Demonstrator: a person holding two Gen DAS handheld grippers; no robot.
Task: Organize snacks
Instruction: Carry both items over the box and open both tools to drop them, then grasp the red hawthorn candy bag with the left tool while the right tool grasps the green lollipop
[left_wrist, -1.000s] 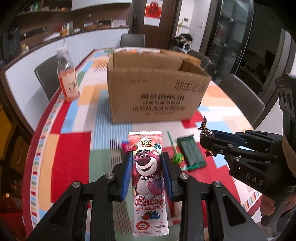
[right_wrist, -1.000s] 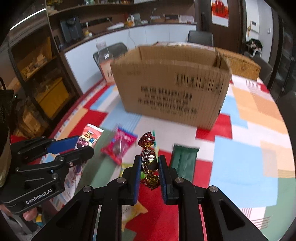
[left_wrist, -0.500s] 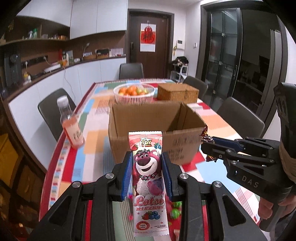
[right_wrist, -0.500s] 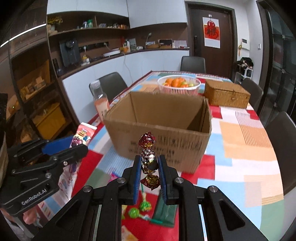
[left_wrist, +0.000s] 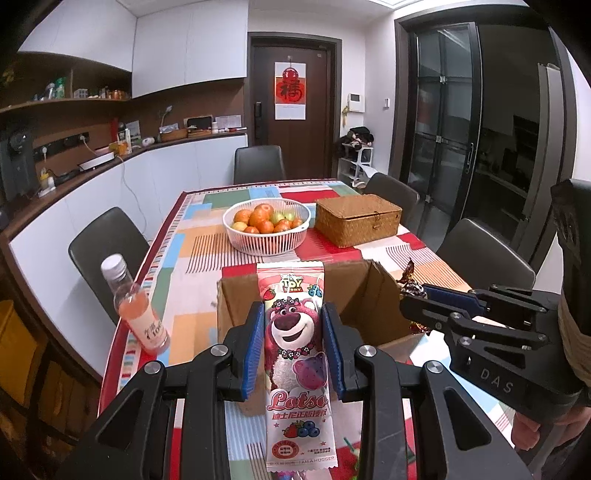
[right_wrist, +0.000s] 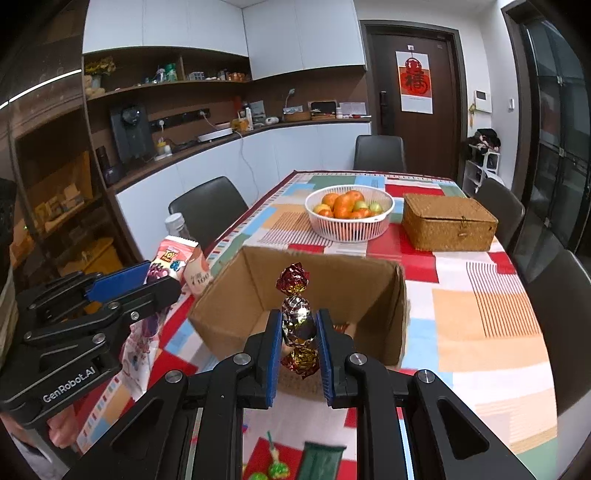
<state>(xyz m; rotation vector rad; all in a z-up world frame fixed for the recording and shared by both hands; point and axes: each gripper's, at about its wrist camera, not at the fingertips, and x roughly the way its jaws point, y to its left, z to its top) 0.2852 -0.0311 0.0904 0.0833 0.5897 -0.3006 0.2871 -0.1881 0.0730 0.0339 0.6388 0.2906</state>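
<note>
My left gripper (left_wrist: 293, 332) is shut on a pink Lotso bear snack packet (left_wrist: 295, 354), held upright above the near edge of an open cardboard box (left_wrist: 373, 295). The right gripper (right_wrist: 298, 328) is shut on a foil-wrapped candy (right_wrist: 297, 317) in red and gold, also over the box's (right_wrist: 236, 310) near wall. Each view shows the other tool: the right gripper (left_wrist: 417, 299) at right with the candy (left_wrist: 410, 280), the left gripper (right_wrist: 155, 280) at left with the packet (right_wrist: 173, 258). The box interior looks mostly bare.
Behind the box stand a white basket of fruit (left_wrist: 266, 230) and a woven lidded box (left_wrist: 357, 219). A bottle of pink drink (left_wrist: 138, 306) stands near the table's left edge. Green lollipops (right_wrist: 277, 469) and a dark green packet (right_wrist: 321, 461) lie on the tablecloth near me. Chairs ring the table.
Both grippers have risen with their snacks and moved toward the box, so I now look into its open top instead of at its front wall. Both grips are unchanged.
</note>
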